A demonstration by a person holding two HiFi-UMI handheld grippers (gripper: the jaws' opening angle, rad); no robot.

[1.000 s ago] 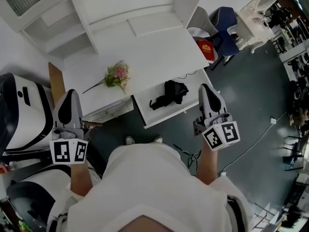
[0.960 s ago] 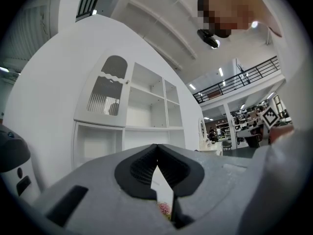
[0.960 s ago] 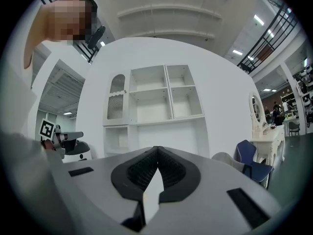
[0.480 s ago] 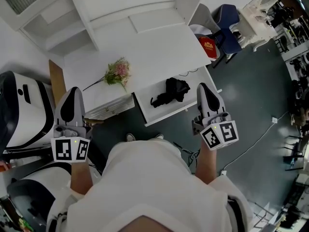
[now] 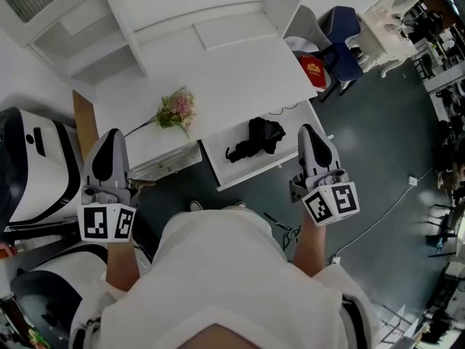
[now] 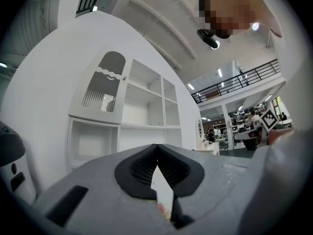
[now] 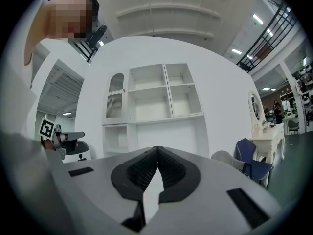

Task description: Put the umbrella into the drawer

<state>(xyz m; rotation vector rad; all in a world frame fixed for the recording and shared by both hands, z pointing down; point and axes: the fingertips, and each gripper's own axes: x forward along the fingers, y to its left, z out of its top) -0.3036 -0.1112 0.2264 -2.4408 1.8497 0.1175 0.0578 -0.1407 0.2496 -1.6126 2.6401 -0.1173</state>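
Note:
The black folded umbrella (image 5: 254,139) lies inside the open white drawer (image 5: 236,173), which is pulled out from the desk (image 5: 232,78). My left gripper (image 5: 110,135) hovers in front of the desk's left part, shut and empty, well apart from the umbrella. To the right of the drawer's right end my right gripper (image 5: 309,131) is held level, also shut with nothing in it. In the left gripper view the left gripper (image 6: 156,147) has its jaws meeting at the tip, and the right gripper view shows the right gripper (image 7: 156,149) the same way.
A bunch of pink flowers (image 5: 174,111) lies on the desk top. A red packet (image 5: 314,71) and a blue chair (image 5: 341,31) are at the desk's right end. A white and black machine (image 5: 33,166) stands at the left. White shelves (image 5: 80,42) rise behind the desk.

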